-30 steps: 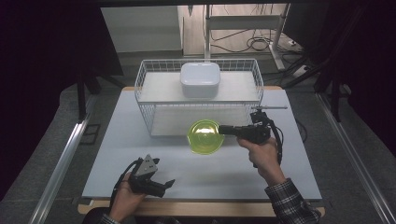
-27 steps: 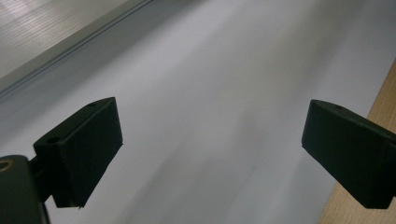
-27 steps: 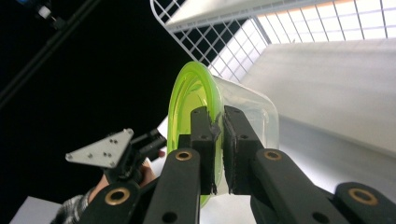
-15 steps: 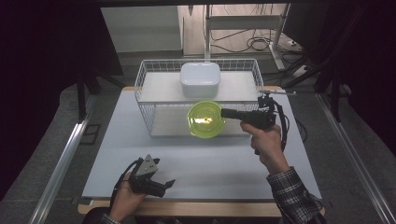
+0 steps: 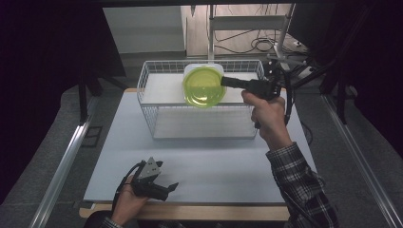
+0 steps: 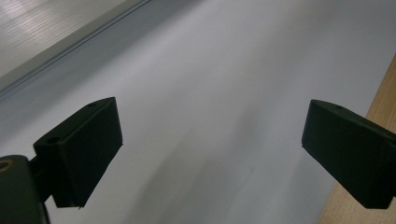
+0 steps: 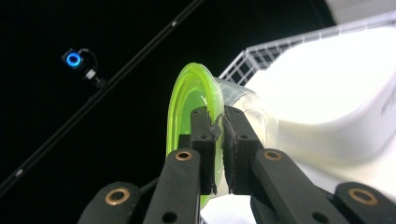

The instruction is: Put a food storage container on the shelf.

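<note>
High view, held thing: a round yellow-green container (image 5: 204, 86), apparently a lidded plastic tub, is held tipped on edge above the white wire basket (image 5: 157, 118), in front of a white box (image 5: 216, 69) standing in the basket.
High view, right gripper (image 5: 225, 81): it is clamped on the tub's rim at the tub's right side and carried level by the right hand (image 5: 267, 114).
High view, left gripper (image 5: 172, 186): it is rested low at the near edge of the table (image 5: 228, 156), with the jaws spread and nothing between them.
High view, hard to make out: the tub's contents cannot be told, and much of the white box is covered by the tub.
Left gripper view, jaws: they are stood wide apart over bare table (image 6: 210, 93); a wooden edge is cut off at the right.
Right gripper view, grip: the right gripper (image 7: 218, 126) is closed on the green rim, one jaw on the lid face and one on the clear wall of the yellow-green container (image 7: 187, 100).
Right gripper view, handling: the tub is judged light, thin and slightly flexible, with smooth plastic likely to slip; the stiffer rim is judged the best place to be taken.
Right gripper view, hidden: the far side of the tub is hidden, and the white box (image 7: 327, 93) is overexposed, its detail lost.
</note>
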A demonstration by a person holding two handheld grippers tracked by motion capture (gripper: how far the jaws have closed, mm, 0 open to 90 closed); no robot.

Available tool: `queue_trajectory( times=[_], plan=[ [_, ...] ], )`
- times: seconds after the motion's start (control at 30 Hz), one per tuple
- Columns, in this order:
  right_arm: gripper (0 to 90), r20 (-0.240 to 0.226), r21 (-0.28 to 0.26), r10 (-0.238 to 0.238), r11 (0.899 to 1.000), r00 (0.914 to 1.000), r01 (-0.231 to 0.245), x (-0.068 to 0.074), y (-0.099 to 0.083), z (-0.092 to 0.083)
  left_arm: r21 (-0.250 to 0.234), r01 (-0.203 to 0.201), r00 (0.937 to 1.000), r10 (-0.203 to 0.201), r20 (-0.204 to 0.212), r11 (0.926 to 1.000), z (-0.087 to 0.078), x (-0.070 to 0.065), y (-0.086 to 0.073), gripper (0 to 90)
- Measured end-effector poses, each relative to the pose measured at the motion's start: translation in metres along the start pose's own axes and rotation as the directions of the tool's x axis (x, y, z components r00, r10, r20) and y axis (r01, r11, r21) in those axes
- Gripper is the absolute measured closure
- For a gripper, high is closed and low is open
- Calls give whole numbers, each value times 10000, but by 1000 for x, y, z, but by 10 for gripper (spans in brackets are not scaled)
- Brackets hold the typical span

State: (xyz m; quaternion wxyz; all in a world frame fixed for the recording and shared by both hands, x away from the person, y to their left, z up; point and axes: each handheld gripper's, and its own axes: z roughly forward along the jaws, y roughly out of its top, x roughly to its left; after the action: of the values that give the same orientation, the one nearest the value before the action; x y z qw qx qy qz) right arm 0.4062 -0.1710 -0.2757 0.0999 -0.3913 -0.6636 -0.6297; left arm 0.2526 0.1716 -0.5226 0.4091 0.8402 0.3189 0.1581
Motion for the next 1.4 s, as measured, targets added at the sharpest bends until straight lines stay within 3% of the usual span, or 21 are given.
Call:
queue_trajectory(
  times=[0.3,0.7,0.8,0.93,1.07,1.4],
  plan=[
    [840,642,-519,466,9977,9969,-433,-11,34,20,6,-4,10000,4,17,10000,0,0,0,47],
    [835,806,-731,1313,9894,9881,-1255,-32,47,43,-54,19,10000,-19,63,10000,0,0,0,47],
    [822,934,-703,1231,9907,9880,-1168,-33,50,45,-43,-18,10000,18,60,10000,0,0,0,47],
    [802,1670,-710,927,9941,9816,-818,-32,54,49,-27,-44,10000,45,71,10000,0,0,0,47],
    [778,2127,-842,812,9944,9737,-645,-33,55,53,3,-65,9999,64,89,10000,0,0,0,47],
    [736,2736,-1057,637,9938,9597,-358,-36,54,52,34,-90,9999,89,113,10000,1,0,0,47]
  ],
)
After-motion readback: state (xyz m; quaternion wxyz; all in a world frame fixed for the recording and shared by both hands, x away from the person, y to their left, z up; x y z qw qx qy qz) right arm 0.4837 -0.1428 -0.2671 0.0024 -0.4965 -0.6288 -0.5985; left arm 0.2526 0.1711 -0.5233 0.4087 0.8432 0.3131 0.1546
